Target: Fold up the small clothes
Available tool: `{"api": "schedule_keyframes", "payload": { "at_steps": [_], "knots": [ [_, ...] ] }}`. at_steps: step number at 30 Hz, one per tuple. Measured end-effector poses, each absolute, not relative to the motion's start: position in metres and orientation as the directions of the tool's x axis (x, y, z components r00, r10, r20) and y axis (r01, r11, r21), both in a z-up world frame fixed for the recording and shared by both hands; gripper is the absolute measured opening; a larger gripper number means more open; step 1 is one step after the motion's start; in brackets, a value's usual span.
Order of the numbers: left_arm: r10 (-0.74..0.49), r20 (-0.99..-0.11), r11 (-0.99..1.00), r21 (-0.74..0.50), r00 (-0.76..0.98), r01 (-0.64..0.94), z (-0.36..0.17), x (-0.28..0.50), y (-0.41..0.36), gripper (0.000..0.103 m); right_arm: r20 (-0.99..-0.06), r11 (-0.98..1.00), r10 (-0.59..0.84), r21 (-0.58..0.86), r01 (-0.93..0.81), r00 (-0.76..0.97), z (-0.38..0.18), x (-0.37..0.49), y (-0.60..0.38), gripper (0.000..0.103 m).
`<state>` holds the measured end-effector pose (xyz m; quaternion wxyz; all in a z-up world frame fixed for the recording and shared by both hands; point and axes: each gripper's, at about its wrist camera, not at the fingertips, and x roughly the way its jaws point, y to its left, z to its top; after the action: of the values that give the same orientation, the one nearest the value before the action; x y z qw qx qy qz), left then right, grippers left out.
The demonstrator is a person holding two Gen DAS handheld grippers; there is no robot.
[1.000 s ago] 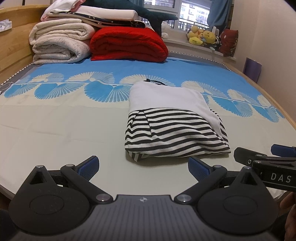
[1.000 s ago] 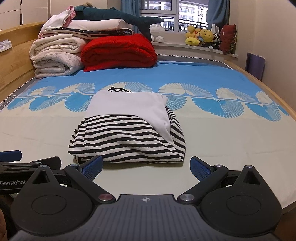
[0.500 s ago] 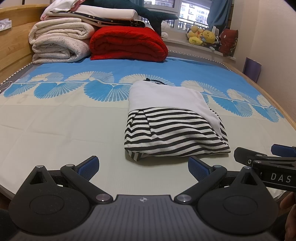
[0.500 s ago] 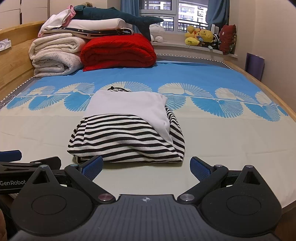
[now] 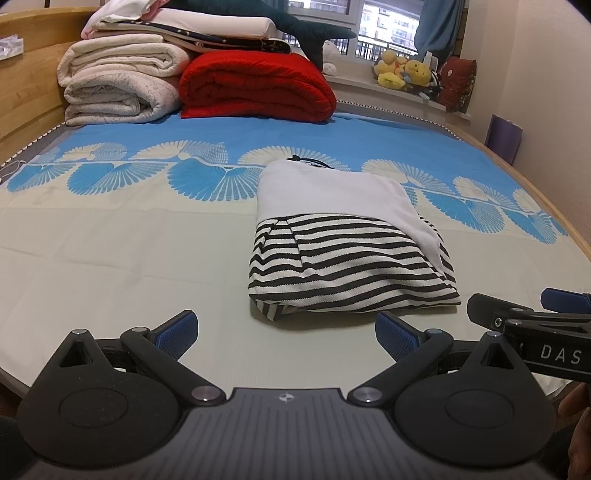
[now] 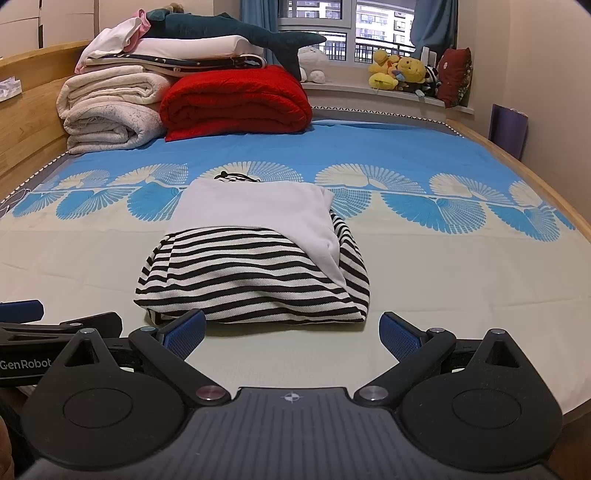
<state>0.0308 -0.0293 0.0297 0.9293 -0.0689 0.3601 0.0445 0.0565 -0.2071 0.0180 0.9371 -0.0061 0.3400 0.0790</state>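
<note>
Folded striped garment [image 5: 347, 266] sits right of centre in your left wrist view and left of centre in your right wrist view [image 6: 255, 273], lying on the pale lower band of the bed sheet [image 5: 110, 258]: black-and-white stripes face you and a plain white panel lies over its far half, running down its right side. A bit of dark cord [image 6: 231, 176] pokes out at its far edge. Your left gripper [image 5: 286, 334] hangs at the bottom of its frame with the blue-padded fingers [image 5: 177, 328] spread wide, nothing between them, just short of the garment's near edge. Your right gripper [image 6: 291, 334] is likewise splayed and empty, its left pad [image 6: 184, 330] just beside the garment's near left corner; you cannot tell whether it touches. Each tool shows in the other's view, the right one at the lower right edge [image 5: 532, 325] and the left one at the lower left edge [image 6: 59, 328]. In the upper left of both frames, folded cream blankets [image 5: 118, 85] and a red blanket [image 5: 255, 86] sit stacked against the wooden bed frame [image 5: 22, 85], with a dark plush shark [image 6: 236, 31] on top. Yellow plush toys [image 6: 399, 72] line the windowsill in the upper right.
</note>
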Motion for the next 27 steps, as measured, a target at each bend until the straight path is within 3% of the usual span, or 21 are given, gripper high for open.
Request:
{"api": "schedule_keyframes", "payload": {
  "at_steps": [27],
  "knots": [
    [0.032, -0.677, 0.986, -0.098, 0.736, -0.133, 0.0295, 0.0312, -0.0300, 0.102, -0.641, 0.988, 0.141, 0.042, -0.149, 0.755, 0.0175, 0.0558, -0.2078, 0.100]
  ]
}}
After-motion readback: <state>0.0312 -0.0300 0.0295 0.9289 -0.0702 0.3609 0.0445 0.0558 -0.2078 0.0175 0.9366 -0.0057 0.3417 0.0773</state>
